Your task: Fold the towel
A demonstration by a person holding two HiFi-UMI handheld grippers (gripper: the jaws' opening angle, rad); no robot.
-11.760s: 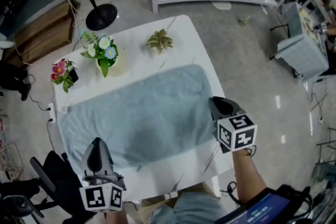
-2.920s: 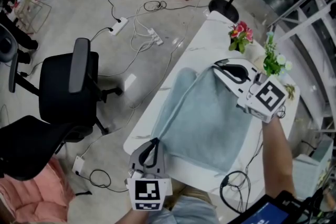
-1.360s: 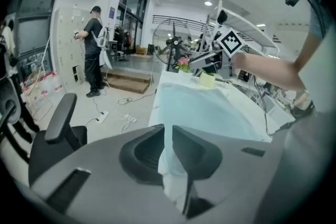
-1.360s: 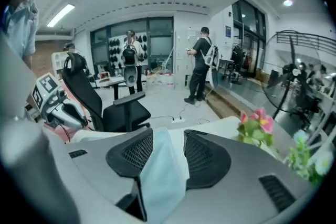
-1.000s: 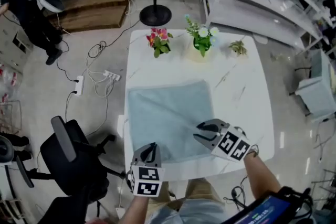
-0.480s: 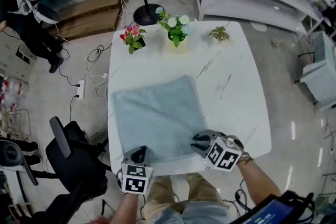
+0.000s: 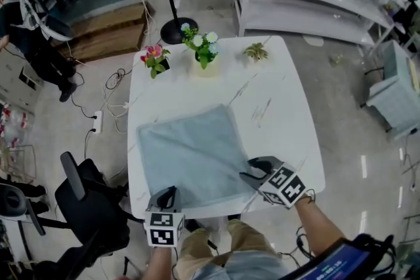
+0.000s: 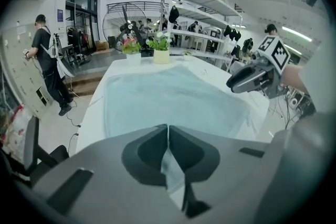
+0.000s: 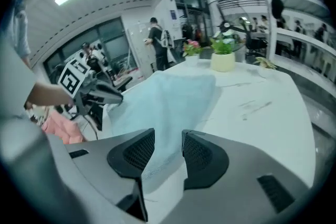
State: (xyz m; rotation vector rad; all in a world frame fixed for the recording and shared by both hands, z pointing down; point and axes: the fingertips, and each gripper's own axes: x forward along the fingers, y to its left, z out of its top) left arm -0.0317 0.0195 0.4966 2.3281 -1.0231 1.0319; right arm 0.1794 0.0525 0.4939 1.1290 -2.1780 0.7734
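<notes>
left gripper (image 8: 168, 131) pinching towel (image 7: 190, 155) | right gripper (image 9: 168, 139) jaws just opened, towel between

I'm seeing the towel (image 7: 190, 157) lying on the tabletop's (image 7: 282, 121) left half, reaching toward the near edge. Three plants (image 7: 201, 48) are standing along the far edge, behind the towel, apart from it.

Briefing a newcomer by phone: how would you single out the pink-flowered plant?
On the white table, look along the far edge, beyond the blue towel. That plant stands leftmost in the row, the only one with pink blooms.
</notes>
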